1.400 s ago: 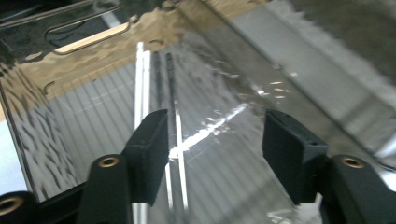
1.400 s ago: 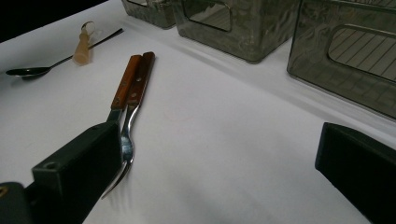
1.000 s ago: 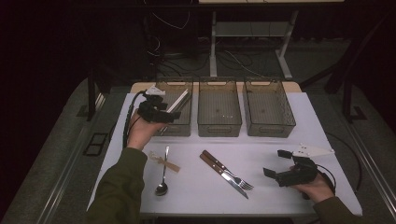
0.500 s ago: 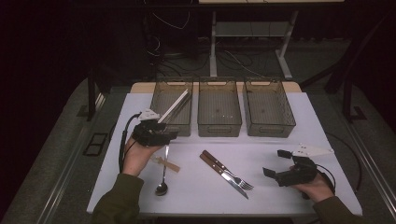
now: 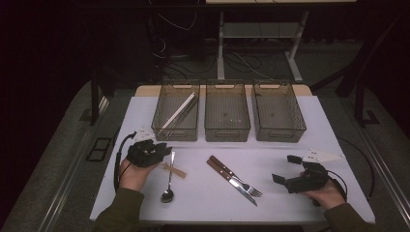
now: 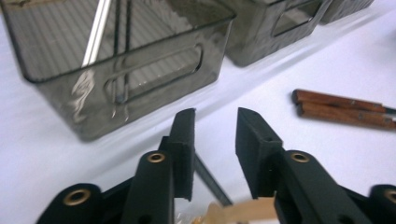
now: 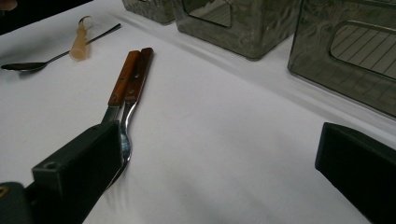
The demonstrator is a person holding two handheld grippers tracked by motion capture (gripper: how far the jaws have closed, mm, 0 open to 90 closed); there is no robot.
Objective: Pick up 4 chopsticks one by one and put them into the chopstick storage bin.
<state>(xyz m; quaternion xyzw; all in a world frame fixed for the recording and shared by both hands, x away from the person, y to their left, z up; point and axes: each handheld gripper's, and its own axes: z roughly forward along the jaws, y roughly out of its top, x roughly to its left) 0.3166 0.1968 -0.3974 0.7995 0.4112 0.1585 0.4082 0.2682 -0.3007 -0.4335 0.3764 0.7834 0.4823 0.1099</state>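
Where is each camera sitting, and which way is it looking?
High view: above the person's side, looking forward and down at the white table; forearms, hands and both tongs, left tongs, right tongs.
Left gripper view: rides the left tongs, facing the left bin; its two black jaws show.
Right gripper view: rides the right tongs, facing the knife and fork; its jaws show wide apart.
Shared: both gripper views show those wooden handles.

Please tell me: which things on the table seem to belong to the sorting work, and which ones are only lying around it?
Probably part of the job:
- three grey bins
- chopsticks in the left bin
- spoon
- wooden piece lying across the spoon
- knife and fork, side by side
- left gripper, right gripper

Just lying about:
- cables on the floor
- desk frame behind the table
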